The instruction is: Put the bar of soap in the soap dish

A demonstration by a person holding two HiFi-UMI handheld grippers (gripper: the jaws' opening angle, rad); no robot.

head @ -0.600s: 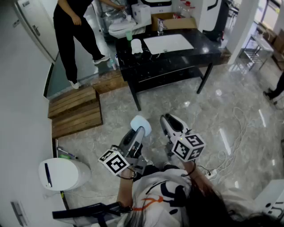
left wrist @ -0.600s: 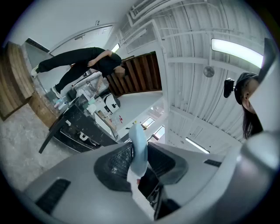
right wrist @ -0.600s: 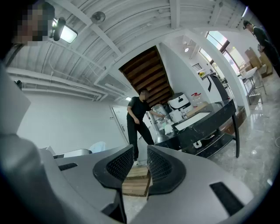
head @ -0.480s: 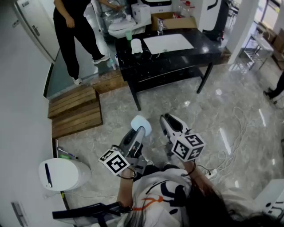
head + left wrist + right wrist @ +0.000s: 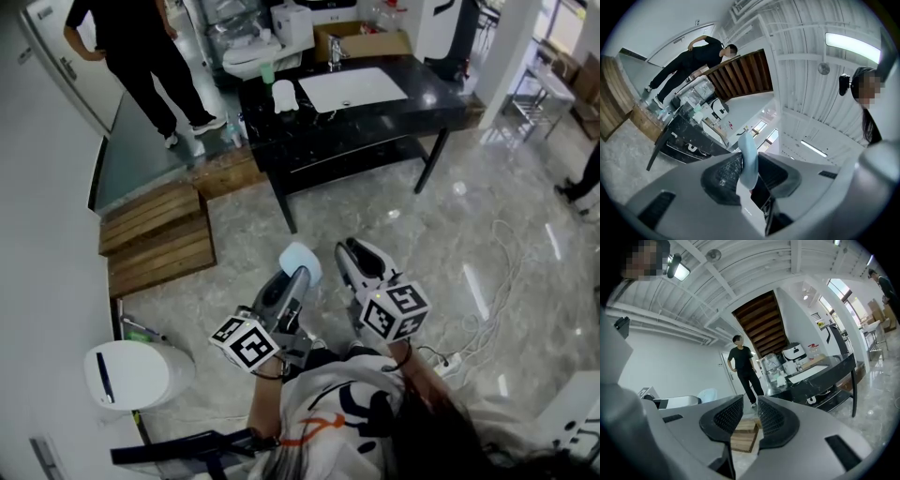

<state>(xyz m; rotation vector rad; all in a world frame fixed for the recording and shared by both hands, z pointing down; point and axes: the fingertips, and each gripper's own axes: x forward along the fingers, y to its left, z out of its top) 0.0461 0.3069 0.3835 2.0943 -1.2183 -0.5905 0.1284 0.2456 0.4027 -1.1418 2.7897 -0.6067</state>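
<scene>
While the person stands on the grey marbled floor [image 5: 487,216], well apart from the black bench [image 5: 375,117], a white sink basin [image 5: 352,89] lies sunk into the bench top, and nothing in it can be made out. Wooden steps [image 5: 155,234] lie to the bench's left, near another person in black [image 5: 131,42]. A lidded white bin [image 5: 136,373] sits on the floor at lower left, its contents hidden. An open cardboard box [image 5: 361,42] stands behind the basin, its contents unclear. White marks on the bench's lower shelf [image 5: 686,147] are too blurred to read. The left hand-held gripper [image 5: 298,274] is clenched on the pale blue bar of soap [image 5: 747,157], held on edge between its pads. The right hand-held gripper [image 5: 750,411] is released, jaws slightly apart with only the steps showing through the gap. A small green cup [image 5: 267,71] stands at the bench's far left corner.
</scene>
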